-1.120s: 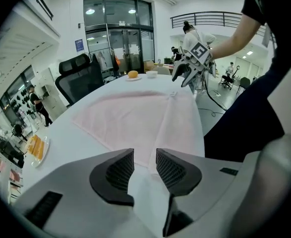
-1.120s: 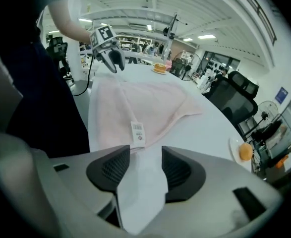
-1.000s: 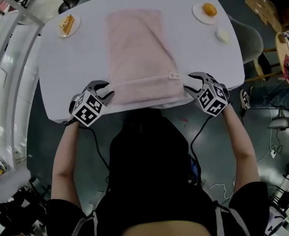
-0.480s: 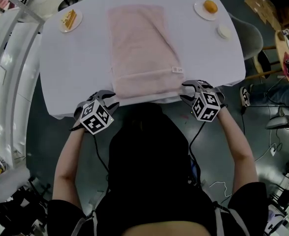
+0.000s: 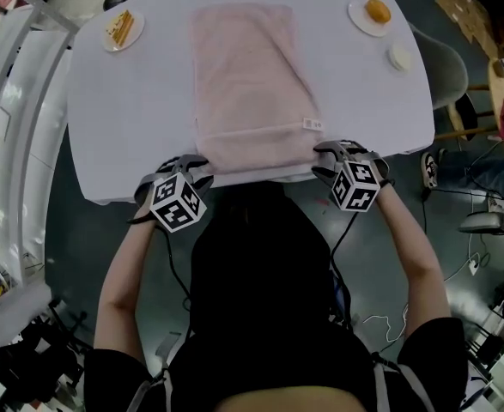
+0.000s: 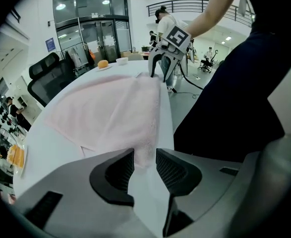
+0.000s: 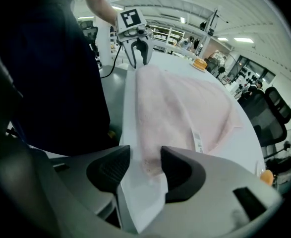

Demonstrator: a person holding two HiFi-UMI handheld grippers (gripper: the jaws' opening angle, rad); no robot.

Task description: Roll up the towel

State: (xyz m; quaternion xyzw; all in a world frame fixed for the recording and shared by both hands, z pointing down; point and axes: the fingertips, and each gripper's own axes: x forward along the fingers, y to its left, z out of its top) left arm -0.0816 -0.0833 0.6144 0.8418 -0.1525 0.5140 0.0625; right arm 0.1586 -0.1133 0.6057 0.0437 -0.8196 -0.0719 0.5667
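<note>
Where the head view looks down, a pink towel [image 5: 247,84] lies flat and lengthwise on the white worktop [image 5: 131,118], its near edge just short of the worktop's near rim. The left tongs [image 5: 196,166] sit at its near left corner. The right tongs [image 5: 324,157] sit at its near right corner, close to a small white label [image 5: 307,124].

Left gripper view: the ribbed pads [image 6: 121,170] stand apart, with the towel's corner between them and white worktop showing in the gap below.

Right gripper view: those tongs are likewise apart, the corner lying nearer one pad with a bare gap at the other.
</note>
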